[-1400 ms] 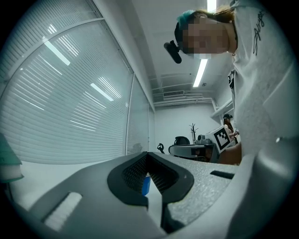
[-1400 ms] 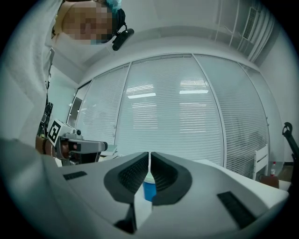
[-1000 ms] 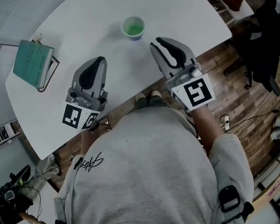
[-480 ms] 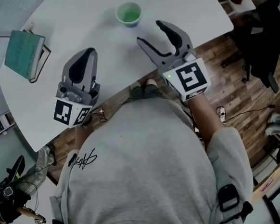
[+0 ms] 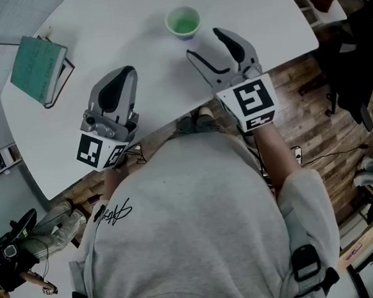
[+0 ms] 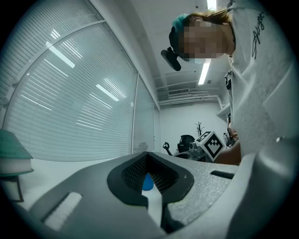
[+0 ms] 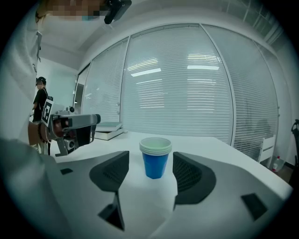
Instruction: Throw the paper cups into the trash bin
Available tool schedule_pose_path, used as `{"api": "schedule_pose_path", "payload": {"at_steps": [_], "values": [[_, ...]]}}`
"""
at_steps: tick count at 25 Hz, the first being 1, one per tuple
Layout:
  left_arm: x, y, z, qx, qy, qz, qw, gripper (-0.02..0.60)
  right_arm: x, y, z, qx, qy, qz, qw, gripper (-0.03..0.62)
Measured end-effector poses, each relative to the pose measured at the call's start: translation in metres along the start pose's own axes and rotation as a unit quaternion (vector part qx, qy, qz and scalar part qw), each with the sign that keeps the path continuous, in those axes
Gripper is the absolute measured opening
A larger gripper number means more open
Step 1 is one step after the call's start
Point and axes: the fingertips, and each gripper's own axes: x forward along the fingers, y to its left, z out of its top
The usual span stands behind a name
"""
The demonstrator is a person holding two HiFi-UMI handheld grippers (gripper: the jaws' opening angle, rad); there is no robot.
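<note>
Your cups [image 7: 155,158] show blue sides, pale green rims and inside. White table [image 5: 119,28], teal book [image 5: 38,65]. Your left gripper [image 5: 121,76] and right gripper [image 5: 205,44] are grey, black pads [image 7: 110,172], with black-and-white square-marked cubes [image 5: 253,102].

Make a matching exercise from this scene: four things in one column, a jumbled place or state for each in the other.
1 stack of blue paper cups
2 teal rectangular book
3 left tongs
4 right tongs

A shut
B open
C by the white table's left edge
D upright just ahead of the right tongs

Pairs: 1-D, 2-C, 3-A, 4-B.

The right tongs have just been opening, empty.
</note>
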Motion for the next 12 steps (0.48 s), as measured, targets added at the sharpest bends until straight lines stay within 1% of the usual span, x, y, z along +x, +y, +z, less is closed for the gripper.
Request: {"api": "schedule_pose_path", "payload": {"at_steps": [4,12], "values": [[-0.002,0.005,0.001,0.001,0.001,0.009,1.0000,-0.003,0.008,0.001,-0.005,0.003,0.015,0.005,1.000,0.276],[-0.004,0.012,0.002,0.002,0.006,0.014,0.9999,-0.003,0.022,-0.002,-0.010,0.009,0.036,0.003,0.999,0.296]]}}
